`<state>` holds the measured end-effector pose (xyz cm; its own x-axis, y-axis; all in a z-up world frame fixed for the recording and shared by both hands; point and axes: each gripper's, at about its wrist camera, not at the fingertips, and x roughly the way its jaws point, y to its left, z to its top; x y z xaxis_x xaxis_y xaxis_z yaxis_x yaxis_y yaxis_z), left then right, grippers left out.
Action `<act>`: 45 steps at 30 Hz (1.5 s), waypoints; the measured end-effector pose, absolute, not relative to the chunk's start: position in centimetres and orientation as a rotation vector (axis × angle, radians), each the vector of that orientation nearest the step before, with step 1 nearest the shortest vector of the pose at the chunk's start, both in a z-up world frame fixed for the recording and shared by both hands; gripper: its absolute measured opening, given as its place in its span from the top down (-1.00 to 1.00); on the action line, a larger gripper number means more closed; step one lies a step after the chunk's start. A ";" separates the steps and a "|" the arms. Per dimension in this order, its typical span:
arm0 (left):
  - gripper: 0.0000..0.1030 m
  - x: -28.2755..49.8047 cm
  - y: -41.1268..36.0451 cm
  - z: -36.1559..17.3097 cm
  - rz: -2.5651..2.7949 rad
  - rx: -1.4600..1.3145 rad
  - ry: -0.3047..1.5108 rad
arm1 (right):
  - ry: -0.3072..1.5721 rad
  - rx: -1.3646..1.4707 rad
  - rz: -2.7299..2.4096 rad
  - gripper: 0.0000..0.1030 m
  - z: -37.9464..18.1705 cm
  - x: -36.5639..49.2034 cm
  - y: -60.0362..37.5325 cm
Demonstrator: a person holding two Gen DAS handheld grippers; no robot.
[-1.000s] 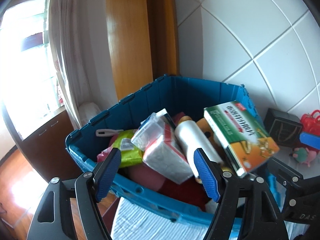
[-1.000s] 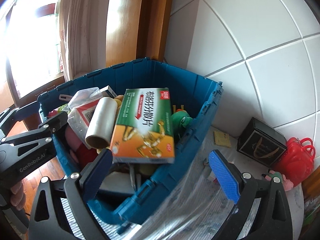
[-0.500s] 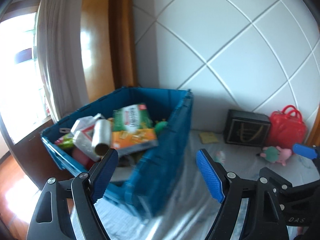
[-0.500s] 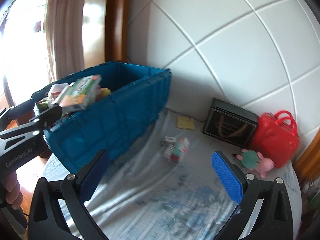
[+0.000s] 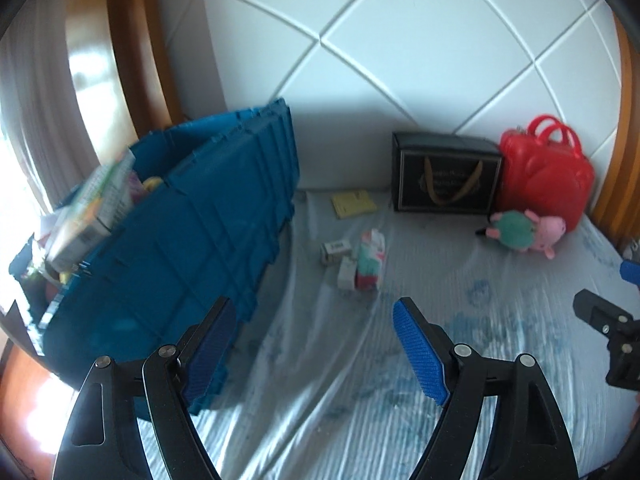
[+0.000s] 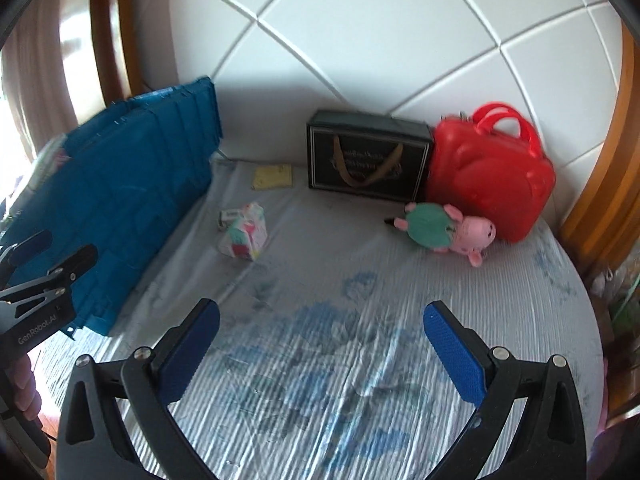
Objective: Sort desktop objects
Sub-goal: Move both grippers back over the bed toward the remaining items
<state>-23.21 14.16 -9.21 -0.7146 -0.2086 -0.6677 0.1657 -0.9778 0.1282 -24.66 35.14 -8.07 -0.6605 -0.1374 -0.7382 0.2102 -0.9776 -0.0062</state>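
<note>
A blue crate (image 5: 172, 248) (image 6: 120, 200), filled with boxes and packets, stands at the left of the table. On the cloth lie a small colourful carton (image 5: 370, 260) (image 6: 244, 234), a small white box (image 5: 336, 249) (image 6: 230, 216), a yellow note pad (image 5: 354, 204) (image 6: 274, 177) and a pink pig plush in a green dress (image 5: 524, 232) (image 6: 444, 232). My left gripper (image 5: 316, 344) is open and empty beside the crate. My right gripper (image 6: 322, 344) is open and empty over the cloth's middle.
A black gift box (image 5: 446, 178) (image 6: 366, 156) and a red plastic handbag (image 5: 548, 172) (image 6: 488, 176) stand against the white tiled wall. A striped cloth (image 6: 320, 360) covers the round table. Wooden frames flank the wall on both sides.
Both grippers have swung right, away from the crate's top, and now face the table. The green box that the right gripper hovered over lies in the crate. Both stay open.
</note>
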 end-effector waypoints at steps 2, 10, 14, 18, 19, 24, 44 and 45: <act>-0.58 -24.7 13.8 -11.0 -2.719 1.124 -0.086 | 0.135 1.229 -2.679 -1.00 -9.5 -26.1 34.8; -0.58 -32.6 12.2 -17.1 -2.625 1.220 -0.095 | 0.145 1.373 -2.602 -1.00 -15.2 -32.4 33.6; -0.58 -38.0 12.1 -19.9 -2.586 1.226 -0.117 | 0.138 1.423 -2.593 -1.00 -17.8 -36.5 33.6; -0.57 -43.3 12.2 -22.0 -2.536 1.135 -0.160 | 0.116 1.457 -2.599 -1.00 -20.6 -40.5 33.7; -0.57 -44.6 12.3 -22.5 -2.520 1.097 -0.171 | 0.107 1.470 -2.597 -1.00 -21.3 -41.3 33.8; -0.43 -49.2 13.4 -26.3 -2.568 1.199 -0.099 | 0.092 1.549 -2.580 -1.00 -25.2 -44.0 34.7; -0.41 -46.4 11.7 -30.1 -2.712 1.356 -0.010 | 0.038 1.572 -2.509 -1.00 -28.6 -46.4 31.1; -0.41 -46.4 11.3 -30.4 -2.703 1.367 0.000 | 0.037 1.564 -2.506 -1.00 -28.6 -46.7 30.5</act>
